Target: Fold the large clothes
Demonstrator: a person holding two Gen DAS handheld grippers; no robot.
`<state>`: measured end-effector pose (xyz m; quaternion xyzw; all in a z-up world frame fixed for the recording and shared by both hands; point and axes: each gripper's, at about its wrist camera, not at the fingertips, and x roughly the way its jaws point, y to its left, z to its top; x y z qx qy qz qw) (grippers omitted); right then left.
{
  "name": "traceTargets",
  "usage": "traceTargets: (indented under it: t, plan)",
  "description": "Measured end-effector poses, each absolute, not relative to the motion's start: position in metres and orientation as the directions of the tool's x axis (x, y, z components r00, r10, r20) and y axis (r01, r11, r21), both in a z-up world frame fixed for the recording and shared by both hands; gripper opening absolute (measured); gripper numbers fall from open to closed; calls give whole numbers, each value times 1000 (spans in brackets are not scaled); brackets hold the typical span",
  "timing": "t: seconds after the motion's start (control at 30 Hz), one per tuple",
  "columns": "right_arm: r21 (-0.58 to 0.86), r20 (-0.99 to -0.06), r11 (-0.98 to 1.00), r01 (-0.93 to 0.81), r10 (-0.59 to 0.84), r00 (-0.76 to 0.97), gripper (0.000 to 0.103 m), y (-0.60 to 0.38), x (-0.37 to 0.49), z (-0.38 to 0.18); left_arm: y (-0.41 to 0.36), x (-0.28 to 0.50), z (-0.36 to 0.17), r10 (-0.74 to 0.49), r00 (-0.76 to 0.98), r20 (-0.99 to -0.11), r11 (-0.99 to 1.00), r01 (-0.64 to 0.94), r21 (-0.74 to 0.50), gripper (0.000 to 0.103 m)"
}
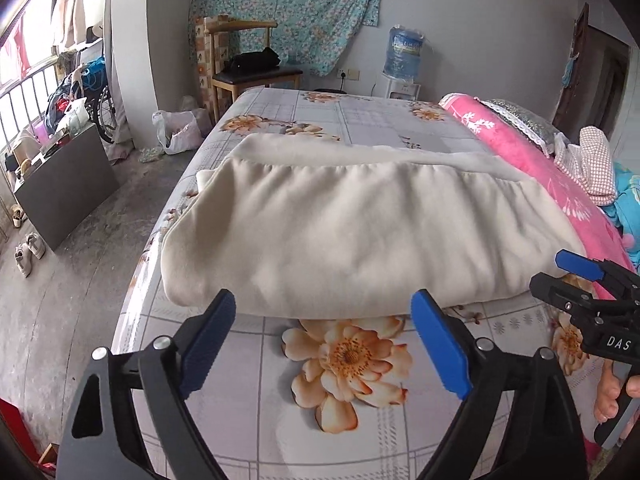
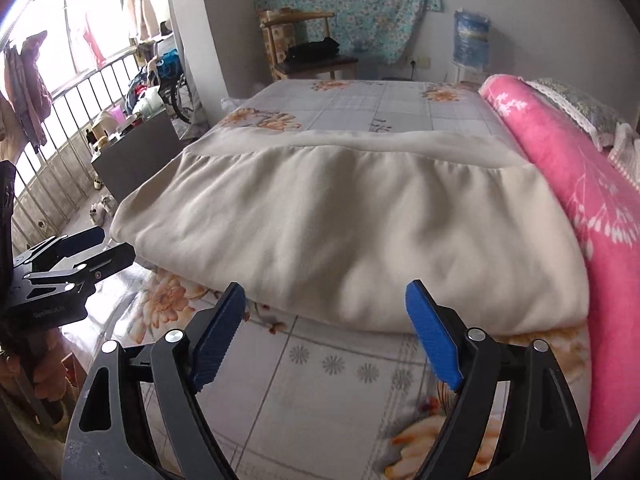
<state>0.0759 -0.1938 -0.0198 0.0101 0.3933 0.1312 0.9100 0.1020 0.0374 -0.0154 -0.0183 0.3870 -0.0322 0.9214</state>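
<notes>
Left wrist: cream garment folded, wrinkled

The folded garment lies across the bed near its front edge, a quilt along the right edge, a chair behind.

Garment: soft matt cream fleece. Bed sheet: smooth printed cloth. Tool pads: ribbed blue plastic. Chair: bare wood.

A flowered bedsheet covers the bed, a pink quilt along its right side. Beyond stand a wooden chair, a water bottle, and perhaps a wheelchair.
</notes>
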Motion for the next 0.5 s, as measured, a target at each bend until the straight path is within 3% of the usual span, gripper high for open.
traceTargets:
  t: [0.1, 0.5]
  plan:
    - [106, -709, 978, -182, 203, 675, 88, -200, 53, -15, 26, 83, -6, -56, 721, -690, 998, 38, -42, 97]
    - [24, -682, 999, -30, 38, 730, 95, -202, 18, 5, -19, 51, 6, -54, 725, -686, 996, 92, 20, 97]
